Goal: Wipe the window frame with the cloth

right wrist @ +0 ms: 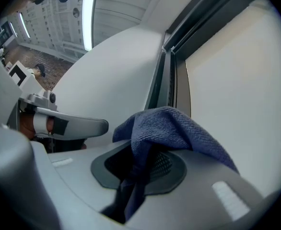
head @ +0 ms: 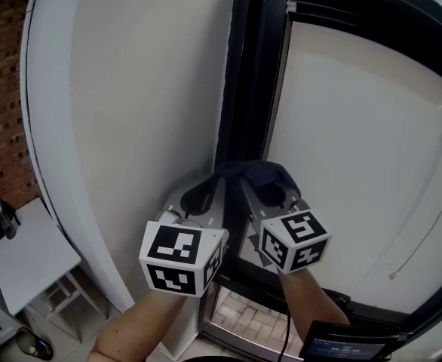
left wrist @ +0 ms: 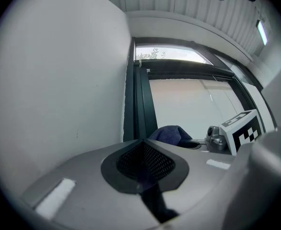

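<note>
A dark blue cloth [head: 255, 172] is bunched against the foot of the black window frame [head: 244, 81], between my two grippers. The right gripper [head: 274, 193] is shut on it; in the right gripper view the cloth [right wrist: 171, 128] spills over the jaws of that gripper [right wrist: 147, 155] beside the frame [right wrist: 167, 80]. The left gripper [head: 198, 194] lies just left of it, jaws together. In the left gripper view a thin dark blue strip sits in the seam of the gripper [left wrist: 141, 145], with the cloth [left wrist: 169, 134] and frame [left wrist: 141, 109] just beyond.
A white wall [head: 145, 89] runs left of the frame and a white blind-covered pane [head: 364, 149] right of it, with a hanging cord pull [head: 393, 275]. Below left stands a small white table [head: 29, 255] by a brick wall [head: 2, 89]. A dark screen [head: 342, 347] sits at the bottom.
</note>
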Available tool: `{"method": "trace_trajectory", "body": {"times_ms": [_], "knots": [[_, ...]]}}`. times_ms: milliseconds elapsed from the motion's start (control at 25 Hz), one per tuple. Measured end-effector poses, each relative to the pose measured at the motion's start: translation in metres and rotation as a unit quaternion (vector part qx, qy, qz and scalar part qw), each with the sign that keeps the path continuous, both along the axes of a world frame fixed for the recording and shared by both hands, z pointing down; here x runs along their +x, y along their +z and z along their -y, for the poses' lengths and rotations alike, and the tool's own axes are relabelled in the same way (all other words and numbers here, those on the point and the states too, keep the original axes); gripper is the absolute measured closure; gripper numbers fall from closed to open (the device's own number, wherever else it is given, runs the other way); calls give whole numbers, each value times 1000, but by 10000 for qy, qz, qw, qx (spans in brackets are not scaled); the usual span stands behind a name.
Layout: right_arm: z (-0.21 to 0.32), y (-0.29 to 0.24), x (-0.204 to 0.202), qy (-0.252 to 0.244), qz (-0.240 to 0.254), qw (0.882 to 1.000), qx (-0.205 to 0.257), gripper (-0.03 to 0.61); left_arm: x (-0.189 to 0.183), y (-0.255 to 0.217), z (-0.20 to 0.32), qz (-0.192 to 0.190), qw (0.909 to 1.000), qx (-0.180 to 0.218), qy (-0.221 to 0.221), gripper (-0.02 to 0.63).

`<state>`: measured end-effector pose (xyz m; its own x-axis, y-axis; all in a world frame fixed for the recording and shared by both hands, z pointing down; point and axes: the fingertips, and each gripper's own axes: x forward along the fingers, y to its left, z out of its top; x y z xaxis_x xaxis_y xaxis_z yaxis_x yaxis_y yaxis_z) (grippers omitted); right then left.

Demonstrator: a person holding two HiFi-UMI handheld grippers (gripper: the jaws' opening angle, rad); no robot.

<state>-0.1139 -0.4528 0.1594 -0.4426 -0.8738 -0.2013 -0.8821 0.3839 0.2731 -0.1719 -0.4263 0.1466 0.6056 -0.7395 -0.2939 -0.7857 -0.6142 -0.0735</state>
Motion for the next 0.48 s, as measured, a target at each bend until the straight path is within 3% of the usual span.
{"method": "trace_trajectory", "body": {"times_ms": [200, 480], "knots": [[-6, -35, -3, 49, -153, 9994, 318, 514, -8, -22, -3, -173, 9998, 94, -26, 620], [-5, -75, -6, -78, -199, 9983, 541, 514, -10, -78, -12, -260, 9974, 649, -179, 620]]}}
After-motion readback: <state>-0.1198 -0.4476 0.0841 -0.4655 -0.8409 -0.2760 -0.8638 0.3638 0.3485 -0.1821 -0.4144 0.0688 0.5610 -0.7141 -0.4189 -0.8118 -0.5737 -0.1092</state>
